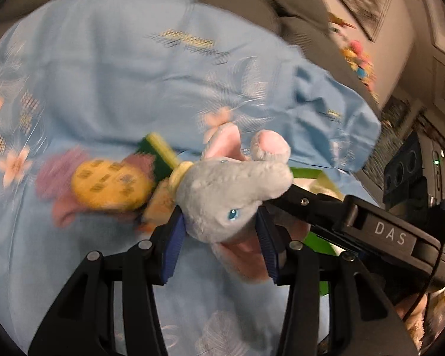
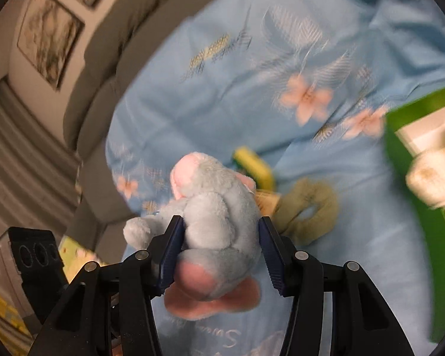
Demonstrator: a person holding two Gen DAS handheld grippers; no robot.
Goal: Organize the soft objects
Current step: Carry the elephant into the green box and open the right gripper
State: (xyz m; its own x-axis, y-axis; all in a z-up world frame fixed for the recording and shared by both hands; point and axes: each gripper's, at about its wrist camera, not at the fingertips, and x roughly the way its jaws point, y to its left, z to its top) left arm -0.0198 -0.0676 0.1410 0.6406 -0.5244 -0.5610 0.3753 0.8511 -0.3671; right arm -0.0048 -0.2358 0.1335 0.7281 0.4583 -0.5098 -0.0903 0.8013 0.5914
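A grey plush elephant [image 1: 225, 195] with pink ears and a blue eye is held above the light blue floral bedsheet [image 1: 118, 74]. My left gripper [image 1: 219, 237] is shut on its head. My right gripper [image 2: 219, 246] is shut on its body [image 2: 219, 216]; the right gripper's black body also shows in the left wrist view [image 1: 370, 225], touching the toy from the right. Beneath lie a yellow cookie-shaped plush [image 1: 109, 184] on a pink one, a green and yellow sponge [image 1: 157, 154] and a beige ring-shaped plush [image 2: 308, 210].
A green box [image 2: 424, 207] holding a cream plush [image 2: 433, 172] stands at the right on the sheet. A grey sofa back [image 2: 109, 47] and framed pictures [image 2: 47, 32] lie beyond. Colourful toys [image 1: 356, 56] sit on the sofa back.
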